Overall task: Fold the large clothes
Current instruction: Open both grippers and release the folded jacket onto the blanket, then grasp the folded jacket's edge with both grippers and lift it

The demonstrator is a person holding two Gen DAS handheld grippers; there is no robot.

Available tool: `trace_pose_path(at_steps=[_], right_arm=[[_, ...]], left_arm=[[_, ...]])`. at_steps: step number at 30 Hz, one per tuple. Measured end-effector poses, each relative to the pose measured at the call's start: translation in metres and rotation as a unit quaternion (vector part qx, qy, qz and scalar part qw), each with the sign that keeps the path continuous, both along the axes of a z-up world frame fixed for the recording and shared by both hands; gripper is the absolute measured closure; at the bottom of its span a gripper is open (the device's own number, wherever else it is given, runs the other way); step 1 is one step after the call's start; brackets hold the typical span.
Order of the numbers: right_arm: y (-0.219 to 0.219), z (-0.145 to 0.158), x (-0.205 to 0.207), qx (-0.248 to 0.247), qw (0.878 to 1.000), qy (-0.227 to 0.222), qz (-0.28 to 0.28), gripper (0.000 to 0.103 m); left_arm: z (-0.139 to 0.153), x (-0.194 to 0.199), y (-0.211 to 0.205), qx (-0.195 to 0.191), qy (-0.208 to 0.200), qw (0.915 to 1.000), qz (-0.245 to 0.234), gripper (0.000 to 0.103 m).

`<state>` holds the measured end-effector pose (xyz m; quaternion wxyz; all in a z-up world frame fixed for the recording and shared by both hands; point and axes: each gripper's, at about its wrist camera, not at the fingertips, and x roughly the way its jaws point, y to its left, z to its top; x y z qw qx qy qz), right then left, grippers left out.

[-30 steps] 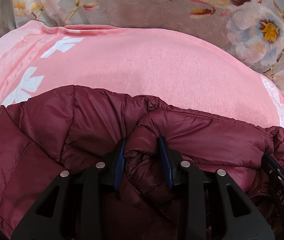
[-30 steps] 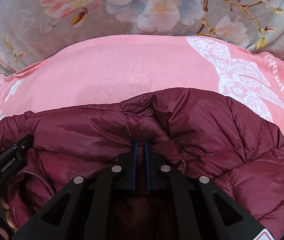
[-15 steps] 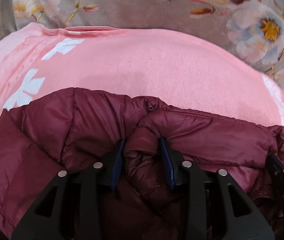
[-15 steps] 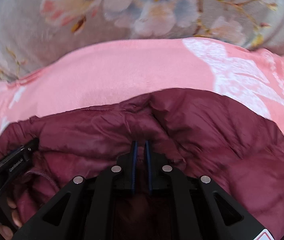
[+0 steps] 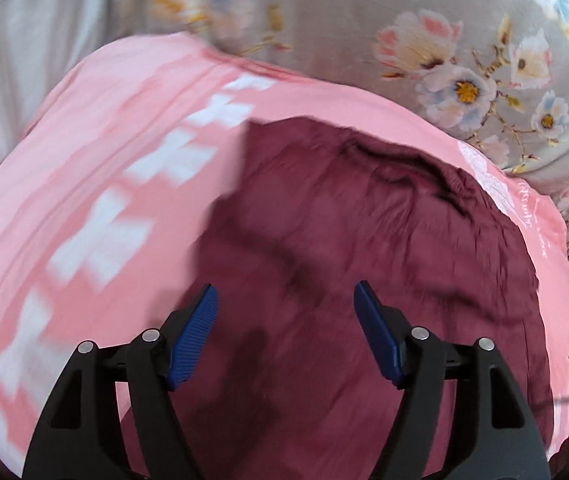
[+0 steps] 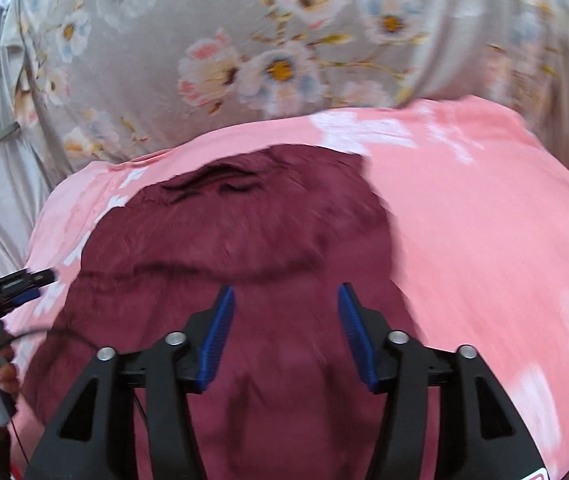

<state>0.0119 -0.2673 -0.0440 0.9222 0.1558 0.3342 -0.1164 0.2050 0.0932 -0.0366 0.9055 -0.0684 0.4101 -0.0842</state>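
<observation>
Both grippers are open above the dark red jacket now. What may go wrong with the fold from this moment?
1. The puffy maroon jacket lies free under the open left gripper and right gripper, whose jaws have just been opening; its padding may spring back and undo the fold.
2. It rests on a soft pink blanket, so another grasp might pinch that too.

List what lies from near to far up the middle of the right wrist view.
Right tool, open, its jaws having just opened with nothing between them → maroon jacket → pink sheet → floral cover.
</observation>
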Motion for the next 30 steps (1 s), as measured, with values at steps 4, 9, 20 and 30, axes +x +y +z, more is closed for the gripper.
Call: trace_pose_path(at_steps=[4,9,20,30], right_arm=[[-0.014,-0.010,-0.076,-0.012,0.999,-0.013,-0.038,0.042],[-0.019,-0.019,-0.130,-0.035,0.998,-0.013,-0.049,0.042],[-0.051,-0.032,-0.149,0.000,0.999,0.003,-0.034,0.030],[-0.038,-0.072,-0.092,0.032,0.997,0.069,-0.021,0.059]], left_arm=[[-0.009,-0.055,0.056,0.008,0.016,0.9990,0.040,0.034],[-0.027,-0.103,0.113,-0.024,0.039,0.9938,0.102,0.034],[-0.049,-0.111,0.127,-0.070,0.072,0.9900,0.099,0.024],[-0.066,-0.085,0.094,-0.123,0.110,0.9840,0.068,0.072]])
